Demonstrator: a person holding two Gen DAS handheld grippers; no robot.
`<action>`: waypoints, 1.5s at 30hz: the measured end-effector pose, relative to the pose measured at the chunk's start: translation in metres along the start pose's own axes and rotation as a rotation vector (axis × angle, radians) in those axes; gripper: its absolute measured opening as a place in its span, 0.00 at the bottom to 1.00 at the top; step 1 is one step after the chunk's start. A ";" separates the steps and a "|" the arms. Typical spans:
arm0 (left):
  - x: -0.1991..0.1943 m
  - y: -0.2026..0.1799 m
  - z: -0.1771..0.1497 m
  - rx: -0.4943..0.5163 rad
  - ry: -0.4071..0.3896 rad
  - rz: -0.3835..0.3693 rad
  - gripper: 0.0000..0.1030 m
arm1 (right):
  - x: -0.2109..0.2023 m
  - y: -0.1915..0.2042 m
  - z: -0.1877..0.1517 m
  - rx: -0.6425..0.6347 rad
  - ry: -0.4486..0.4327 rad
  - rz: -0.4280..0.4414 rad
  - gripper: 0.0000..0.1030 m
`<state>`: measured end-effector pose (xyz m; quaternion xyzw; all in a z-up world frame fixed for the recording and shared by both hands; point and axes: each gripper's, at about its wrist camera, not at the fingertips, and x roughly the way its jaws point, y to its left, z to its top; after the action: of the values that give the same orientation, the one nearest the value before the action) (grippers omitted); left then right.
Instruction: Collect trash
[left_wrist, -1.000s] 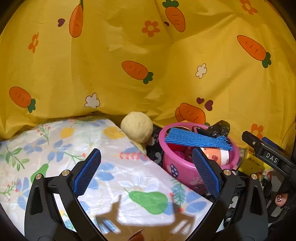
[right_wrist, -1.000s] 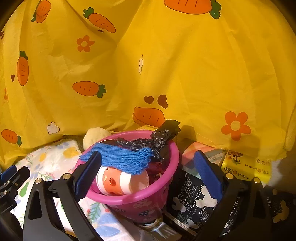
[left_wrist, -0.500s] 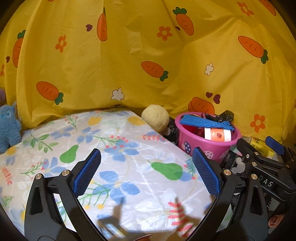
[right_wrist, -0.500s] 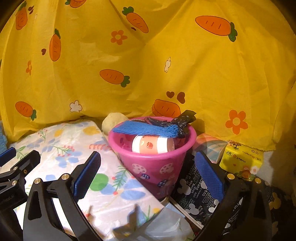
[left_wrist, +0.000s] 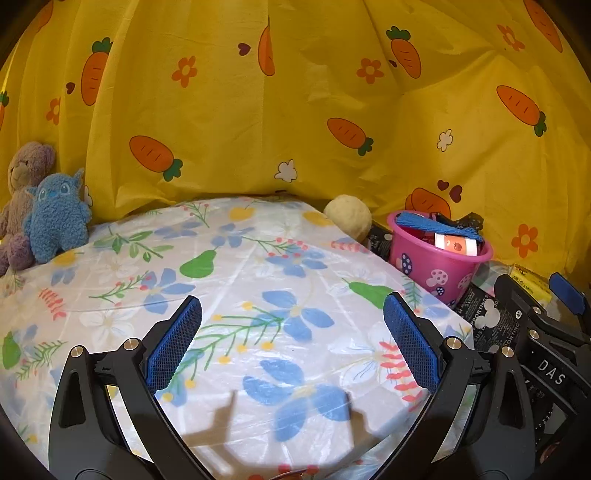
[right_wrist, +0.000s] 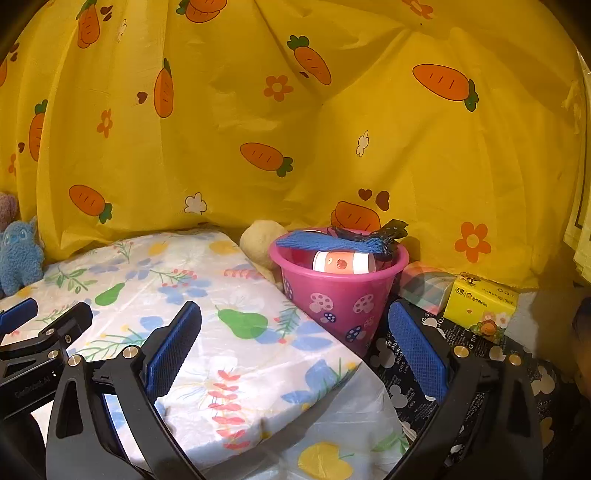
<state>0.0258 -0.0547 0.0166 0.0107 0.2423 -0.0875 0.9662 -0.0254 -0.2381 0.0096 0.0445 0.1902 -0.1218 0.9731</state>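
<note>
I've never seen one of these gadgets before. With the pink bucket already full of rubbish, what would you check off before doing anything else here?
1. Left gripper fingers apart and holding nothing: ok.
2. Right gripper fingers apart and holding nothing: ok.
3. Pink bucket upright, beside the flowered cloth: ok.
4. Rubbish inside the rim: not ok; the blue net lies across the top, and the black bag scrap pokes above it.
5. Loose trash left on the cloth: ok, none visible in either view.
6. Whether the yellow tissue pack counts as trash: cannot tell.
</note>
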 end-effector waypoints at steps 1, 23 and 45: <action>-0.002 0.001 -0.002 0.001 0.001 0.003 0.94 | -0.002 0.002 -0.001 -0.001 0.002 0.001 0.95; -0.025 0.009 -0.018 -0.025 -0.006 0.015 0.94 | -0.023 0.009 -0.012 -0.026 -0.007 0.023 0.95; -0.025 0.011 -0.019 -0.024 -0.001 0.016 0.94 | -0.022 0.011 -0.012 -0.029 -0.012 0.024 0.95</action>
<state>-0.0033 -0.0381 0.0112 0.0008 0.2426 -0.0767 0.9671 -0.0467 -0.2211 0.0073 0.0317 0.1854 -0.1077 0.9762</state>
